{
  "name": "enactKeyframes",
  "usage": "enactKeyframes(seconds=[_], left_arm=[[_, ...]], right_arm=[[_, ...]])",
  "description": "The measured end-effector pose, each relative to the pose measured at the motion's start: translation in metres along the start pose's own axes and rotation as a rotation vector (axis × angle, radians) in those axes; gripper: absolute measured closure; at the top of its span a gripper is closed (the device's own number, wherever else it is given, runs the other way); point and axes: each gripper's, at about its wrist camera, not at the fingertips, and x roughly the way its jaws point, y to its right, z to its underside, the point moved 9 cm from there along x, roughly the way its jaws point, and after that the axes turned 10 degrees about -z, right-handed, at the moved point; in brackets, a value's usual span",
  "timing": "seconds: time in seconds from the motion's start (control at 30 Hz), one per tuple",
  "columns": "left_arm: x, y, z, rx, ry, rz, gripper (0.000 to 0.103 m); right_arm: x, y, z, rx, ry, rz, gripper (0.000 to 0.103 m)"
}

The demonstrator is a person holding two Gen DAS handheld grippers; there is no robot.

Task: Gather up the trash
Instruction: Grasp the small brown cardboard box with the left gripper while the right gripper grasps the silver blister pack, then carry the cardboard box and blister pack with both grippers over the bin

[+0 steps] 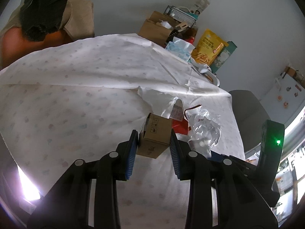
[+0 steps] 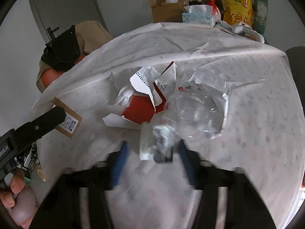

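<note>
Two tools work over a worktop [image 2: 257,114] draped in a pale patterned cloth. Nearest, the left tool [image 1: 154,143] is clamped on a small cardboard box [image 1: 155,135], held above the cloth. The right tool [image 2: 152,152] is blurred, its blue fingers apart around a smeared, hard-to-read wrapper [image 2: 156,145]. Just beyond lie torn red-and-white packaging [image 2: 141,110] and crumpled clear plastic [image 2: 202,105]. At the far edge stand a tissue box [image 2: 198,17], a yellow snack bag [image 2: 238,5] and an open carton [image 2: 165,7] against the grey wall.
</note>
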Motion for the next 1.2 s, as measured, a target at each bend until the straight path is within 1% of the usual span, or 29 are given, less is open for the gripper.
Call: enactKeyframes(seconds=[0.07, 0.2, 0.37, 0.5, 0.63, 0.9, 1.17, 1.2], left_arm=[[0.001, 0.0, 0.001, 0.0, -0.002, 0.001, 0.07], [0.004, 0.004, 0.004, 0.004, -0.01, 0.012, 0.07], [0.005, 0.014, 0.006, 0.015, -0.015, 0.029, 0.07], [0.005, 0.031, 0.01, 0.037, -0.02, 0.052, 0.07], [0.006, 0.054, 0.013, 0.078, -0.025, 0.078, 0.07], [0.002, 0.109, 0.015, 0.158, -0.019, 0.15, 0.07], [0.007, 0.173, 0.037, 0.257, -0.059, 0.228, 0.07], [0.007, 0.182, 0.041, 0.274, -0.064, 0.238, 0.07]], right_arm=[[-0.003, 0.0, 0.001, 0.021, -0.003, -0.03, 0.074], [-0.013, -0.001, 0.004, 0.025, 0.011, -0.04, 0.076], [-0.036, 0.003, 0.012, 0.041, 0.037, -0.065, 0.076], [-0.057, 0.014, 0.019, 0.072, 0.07, -0.069, 0.076], [-0.08, 0.032, 0.025, 0.095, 0.109, -0.037, 0.076], [-0.123, 0.086, 0.04, 0.164, 0.169, 0.06, 0.076], [-0.158, 0.132, 0.06, 0.226, 0.22, 0.13, 0.076], [-0.164, 0.14, 0.064, 0.236, 0.226, 0.15, 0.076]])
